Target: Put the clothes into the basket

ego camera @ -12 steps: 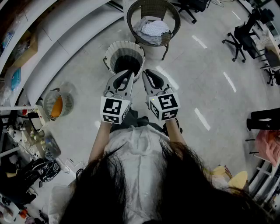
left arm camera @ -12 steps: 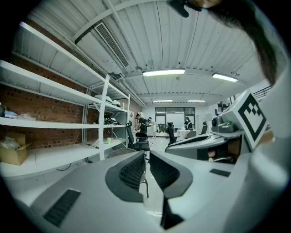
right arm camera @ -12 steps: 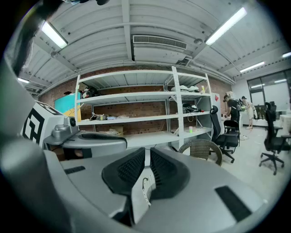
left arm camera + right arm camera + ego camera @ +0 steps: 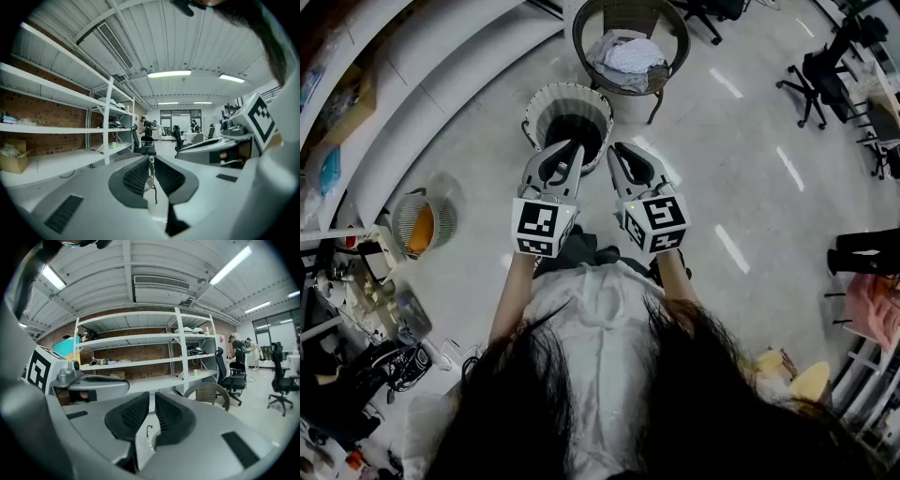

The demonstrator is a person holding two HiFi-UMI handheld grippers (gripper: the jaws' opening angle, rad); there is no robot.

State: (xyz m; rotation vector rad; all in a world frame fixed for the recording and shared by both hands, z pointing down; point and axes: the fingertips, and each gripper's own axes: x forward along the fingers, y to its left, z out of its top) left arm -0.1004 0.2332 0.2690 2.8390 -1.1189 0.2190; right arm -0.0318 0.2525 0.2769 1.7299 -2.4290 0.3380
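A round white laundry basket (image 4: 542, 98) with a dark inside stands on the floor in front of me. Beyond it, a pile of pale clothes (image 4: 628, 58) lies on the seat of a wicker chair (image 4: 677, 37). My left gripper (image 4: 574, 147) and right gripper (image 4: 619, 150) are side by side over the basket's near rim, both nearly level. The left gripper (image 4: 152, 161) has its pads together with nothing between them. The right gripper (image 4: 152, 404) is also shut and empty. The wicker chair (image 4: 208, 392) shows to the right of the right jaws.
White shelving (image 4: 441, 66) curves along the left. A small basket with something orange (image 4: 422, 223) stands beside it, with clutter further down the left edge. Black office chairs (image 4: 811, 89) and a rack with pink cloth (image 4: 874, 314) are at the right.
The whole view has shifted slightly. Both grippers keep the same place over the basket's near rim and stay shut.
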